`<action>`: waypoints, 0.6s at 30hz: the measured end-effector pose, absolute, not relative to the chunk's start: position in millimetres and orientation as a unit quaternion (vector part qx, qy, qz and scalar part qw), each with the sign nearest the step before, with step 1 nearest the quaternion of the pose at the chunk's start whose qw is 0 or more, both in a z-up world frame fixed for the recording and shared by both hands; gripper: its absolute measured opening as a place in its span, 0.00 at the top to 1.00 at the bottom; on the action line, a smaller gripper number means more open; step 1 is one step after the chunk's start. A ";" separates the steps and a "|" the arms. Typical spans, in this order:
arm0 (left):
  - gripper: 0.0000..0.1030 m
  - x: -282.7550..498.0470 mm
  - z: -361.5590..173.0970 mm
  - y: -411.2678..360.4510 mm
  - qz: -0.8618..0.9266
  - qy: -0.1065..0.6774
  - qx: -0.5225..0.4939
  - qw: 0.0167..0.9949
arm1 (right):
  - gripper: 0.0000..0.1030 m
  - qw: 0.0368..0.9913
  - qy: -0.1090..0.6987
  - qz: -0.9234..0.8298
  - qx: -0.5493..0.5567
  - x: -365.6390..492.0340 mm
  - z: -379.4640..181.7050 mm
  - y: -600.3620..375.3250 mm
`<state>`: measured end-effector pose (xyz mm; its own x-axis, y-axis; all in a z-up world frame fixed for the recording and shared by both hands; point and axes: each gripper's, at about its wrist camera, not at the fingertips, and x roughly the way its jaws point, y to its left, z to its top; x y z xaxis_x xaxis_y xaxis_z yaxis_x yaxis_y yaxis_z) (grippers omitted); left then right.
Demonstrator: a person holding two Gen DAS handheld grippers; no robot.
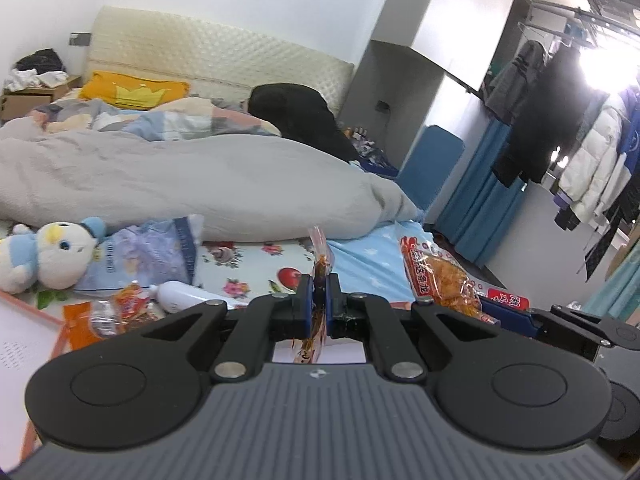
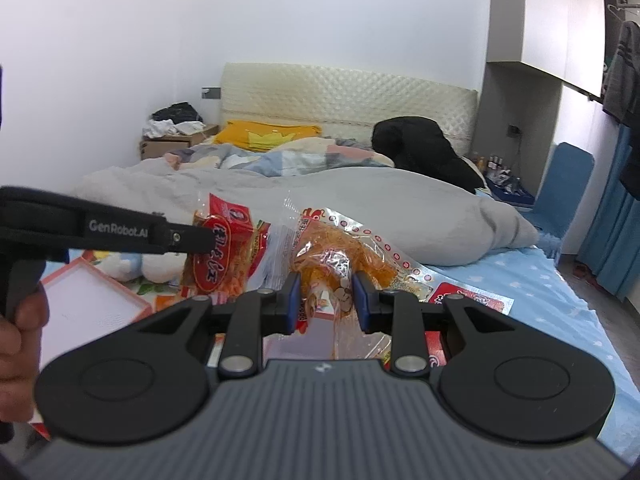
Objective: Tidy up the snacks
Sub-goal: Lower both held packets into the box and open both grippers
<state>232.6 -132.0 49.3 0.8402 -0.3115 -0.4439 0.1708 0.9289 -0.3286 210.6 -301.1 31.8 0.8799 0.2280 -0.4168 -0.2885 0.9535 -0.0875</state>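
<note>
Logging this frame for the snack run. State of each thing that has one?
left gripper: shut on red snack packet
red snack packet: lifted, pinched edge-on, off the bed
right gripper: open, fingers either side of orange snack bag
orange snack bag: sealed, propped up; contact with fingers unclear
pink tray: lying flat on the bed, interior bare where visible
white bottle: lying on its side

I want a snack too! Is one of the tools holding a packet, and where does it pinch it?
The left tool is shut on a red snack packet, pinching its thin edge. The right tool is open around an orange snack bag, not squeezing it.
</note>
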 end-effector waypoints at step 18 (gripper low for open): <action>0.93 289.1 -66.6 -221.8 -0.172 0.388 -0.114 0.898 | 0.70 0.930 0.359 0.073 -0.014 251.3 -72.3 -387.3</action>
